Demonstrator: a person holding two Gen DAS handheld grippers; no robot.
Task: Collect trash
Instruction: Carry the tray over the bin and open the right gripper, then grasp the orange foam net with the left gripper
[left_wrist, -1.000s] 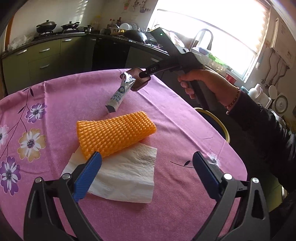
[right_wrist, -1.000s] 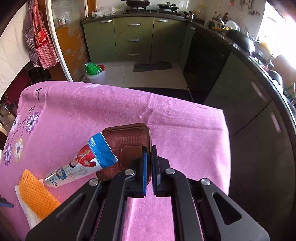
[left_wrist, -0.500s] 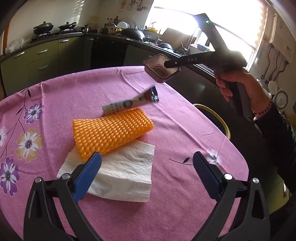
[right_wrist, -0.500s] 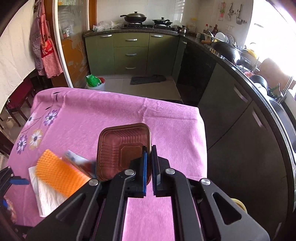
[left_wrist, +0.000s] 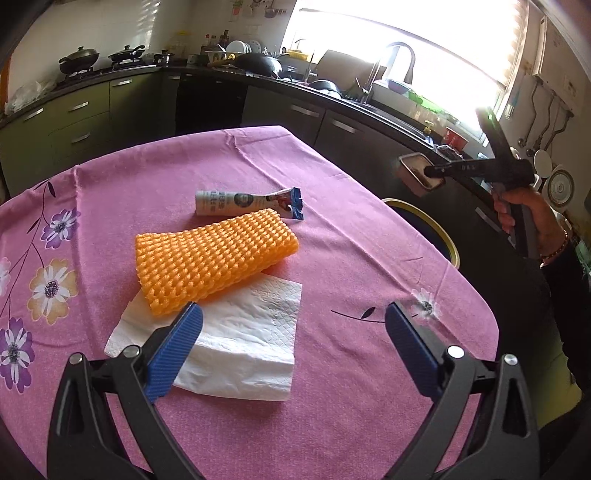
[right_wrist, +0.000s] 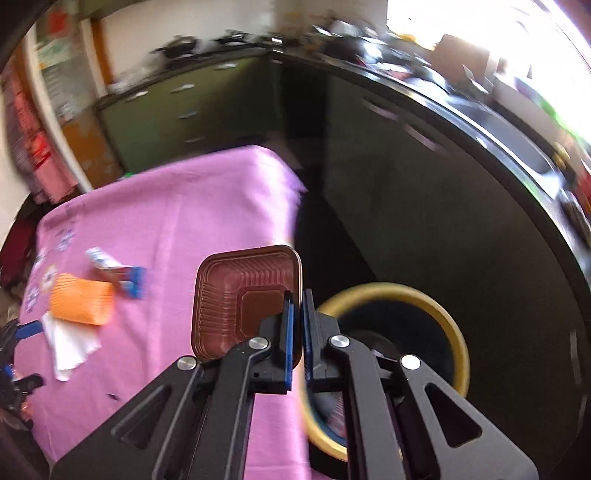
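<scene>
My right gripper (right_wrist: 295, 314) is shut on the rim of a brown plastic tray (right_wrist: 247, 295) and holds it in the air past the table's right edge, near a yellow-rimmed bin (right_wrist: 424, 310). The tray (left_wrist: 419, 173) and bin rim (left_wrist: 424, 229) also show in the left wrist view. My left gripper (left_wrist: 291, 332) is open and empty above the white napkin (left_wrist: 240, 332). An orange foam net (left_wrist: 214, 258) lies on the napkin. A white and blue tube (left_wrist: 247, 201) lies behind the net.
The table has a pink flowered cloth (left_wrist: 369, 258). Dark kitchen cabinets (left_wrist: 332, 129) and a sink counter stand behind and to the right. The right wrist view is blurred by motion.
My right gripper lifted the brown tray off the table and swung it right, out over the bin. The tube slid off the tray and now lies flat behind the net. My left gripper stayed put.
</scene>
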